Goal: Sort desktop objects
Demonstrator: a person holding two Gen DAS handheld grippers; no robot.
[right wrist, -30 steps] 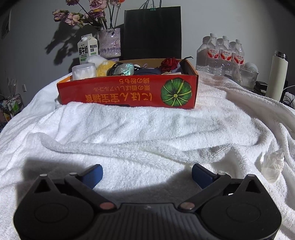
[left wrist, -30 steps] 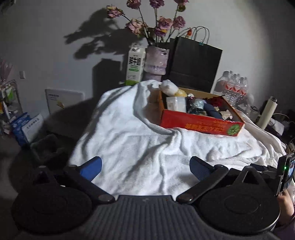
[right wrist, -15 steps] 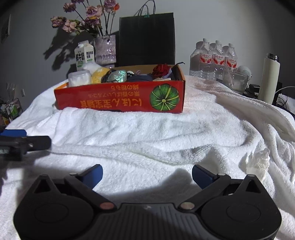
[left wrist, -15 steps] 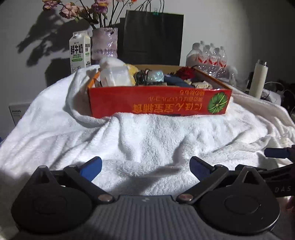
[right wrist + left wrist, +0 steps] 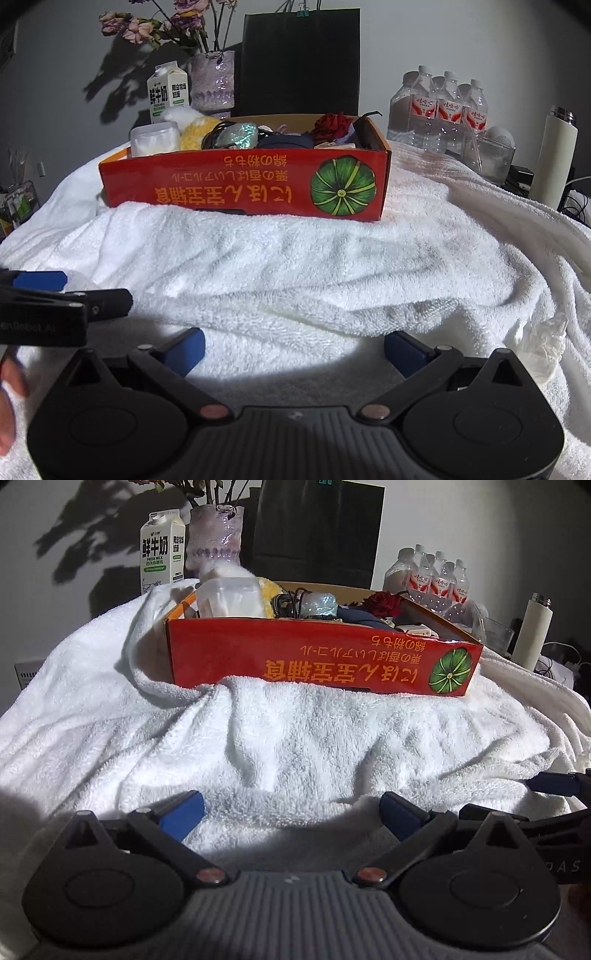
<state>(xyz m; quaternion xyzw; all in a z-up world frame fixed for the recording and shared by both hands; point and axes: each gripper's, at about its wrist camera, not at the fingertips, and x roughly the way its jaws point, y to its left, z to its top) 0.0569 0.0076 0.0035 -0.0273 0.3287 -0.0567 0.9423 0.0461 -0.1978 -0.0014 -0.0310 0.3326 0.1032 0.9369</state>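
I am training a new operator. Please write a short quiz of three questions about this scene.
1. True or false: the left gripper holds something.
2. What lies on the white towel to the right of the right gripper? A) crumpled tissue B) milk carton C) thermos
3. Fill in: the red rose lies inside the ____.

Key: 1 false, both grippers are open and empty; 2 A, the crumpled tissue; 3 red cardboard box.

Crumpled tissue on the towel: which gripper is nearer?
Right. The crumpled tissue lies just right of the right gripper; the left gripper sits farther left, beyond the right one.
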